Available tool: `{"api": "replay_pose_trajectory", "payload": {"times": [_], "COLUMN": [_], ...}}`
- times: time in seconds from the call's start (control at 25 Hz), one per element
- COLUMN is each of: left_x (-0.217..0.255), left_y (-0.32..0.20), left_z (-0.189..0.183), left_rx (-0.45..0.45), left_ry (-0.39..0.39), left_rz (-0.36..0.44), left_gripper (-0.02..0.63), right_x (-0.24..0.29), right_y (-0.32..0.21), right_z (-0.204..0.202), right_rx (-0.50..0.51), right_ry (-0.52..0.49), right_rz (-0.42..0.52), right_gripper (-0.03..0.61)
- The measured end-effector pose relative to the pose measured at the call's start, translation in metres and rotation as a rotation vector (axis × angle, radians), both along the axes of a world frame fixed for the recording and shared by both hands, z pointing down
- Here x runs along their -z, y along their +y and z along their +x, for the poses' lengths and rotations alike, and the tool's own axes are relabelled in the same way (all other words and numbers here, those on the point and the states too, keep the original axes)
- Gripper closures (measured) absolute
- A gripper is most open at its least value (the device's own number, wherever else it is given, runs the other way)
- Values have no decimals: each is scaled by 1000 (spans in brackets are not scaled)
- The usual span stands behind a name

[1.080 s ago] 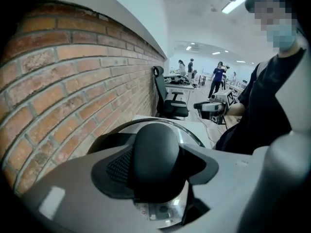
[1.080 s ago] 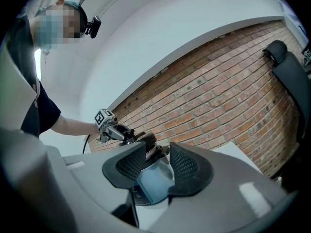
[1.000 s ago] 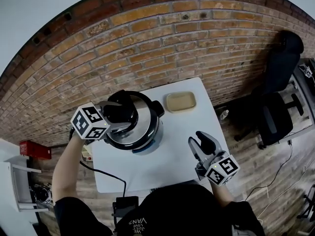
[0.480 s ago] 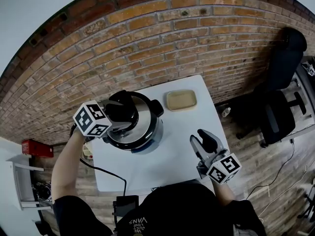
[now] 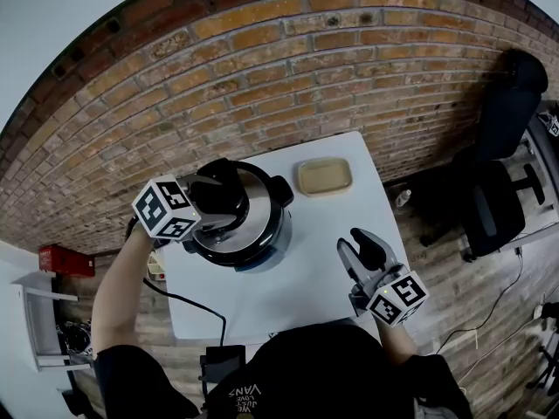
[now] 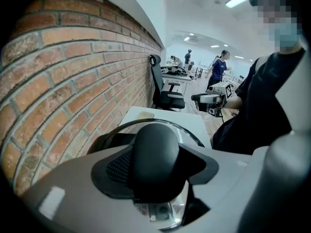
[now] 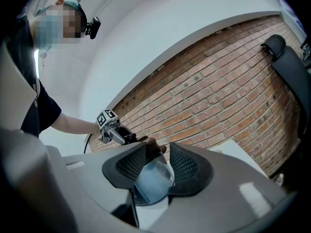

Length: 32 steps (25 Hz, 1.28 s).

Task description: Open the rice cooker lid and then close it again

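Your left gripper [image 5: 217, 201] clamps the lid handle [image 6: 155, 153], the rice cooker lid [image 5: 255, 206] apparently seated, unopened; your right gripper [image 5: 356, 247] hovers part-open, empty.

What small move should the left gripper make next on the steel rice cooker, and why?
Probably a short lift straight up: the left gripper is shut on the black rounded lid handle, the shiny steel lid appears seated on the rice cooker, and the right gripper hangs open, away from it.
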State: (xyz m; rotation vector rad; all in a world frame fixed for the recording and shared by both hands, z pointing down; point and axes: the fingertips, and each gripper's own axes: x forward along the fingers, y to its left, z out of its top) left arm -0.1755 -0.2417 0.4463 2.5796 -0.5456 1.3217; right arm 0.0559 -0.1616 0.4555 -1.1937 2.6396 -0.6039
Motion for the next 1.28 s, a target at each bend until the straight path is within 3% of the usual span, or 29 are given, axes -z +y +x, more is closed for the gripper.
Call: {"api": "replay_pose_trajectory", "payload": {"times": [0.4,0.64,0.92,1.28], "left_x": [2,-1,1,1], "left_y": [2,2,1,1], "left_z": [3,3,3,2], "left_rx": [-45,-22,19,35], "left_ry": [75,25,140,140], "left_rz": [-14,-34,-7,5], "left_gripper": [331,333,333,333], "right_x": [-3,-3,-5,-6], "right_y": [1,0,1,2], "right_z": [-1,-4,-4,-8], "right_rx": [-8,-5,-7,10], "right_ry": [5,2,4,14], "right_rz": [-11,-10,-15,-15], "right_gripper": [436,436,436,436]}}
